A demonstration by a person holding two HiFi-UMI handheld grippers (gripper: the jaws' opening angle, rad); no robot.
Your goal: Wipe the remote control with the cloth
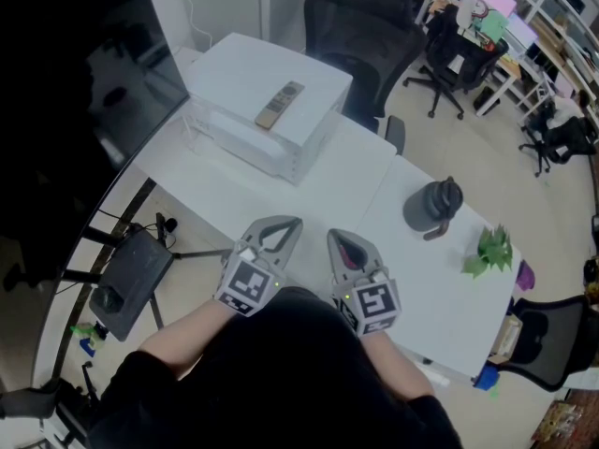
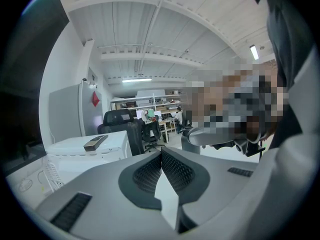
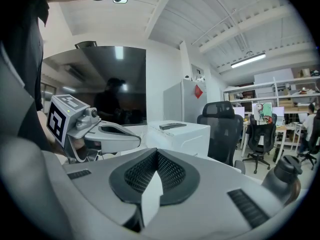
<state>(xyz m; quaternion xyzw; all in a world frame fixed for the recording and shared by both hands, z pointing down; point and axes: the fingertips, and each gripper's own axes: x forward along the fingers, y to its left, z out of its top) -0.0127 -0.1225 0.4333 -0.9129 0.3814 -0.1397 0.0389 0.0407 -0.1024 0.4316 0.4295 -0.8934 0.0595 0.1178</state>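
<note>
Remote control (image 1: 280, 105), a slim beige-grey bar, lies flat on top of a white box (image 1: 314, 87) at the far left of the white table (image 1: 281, 190). Nearer the person, the left gripper (image 1: 294, 221) hangs over the table with its jaws pressed together on nothing. Just beside it, the right gripper (image 1: 332, 236) is likewise closed and empty. Further right stand a dark grey jug (image 1: 432, 206) and a small green plant (image 1: 489, 249).
</note>
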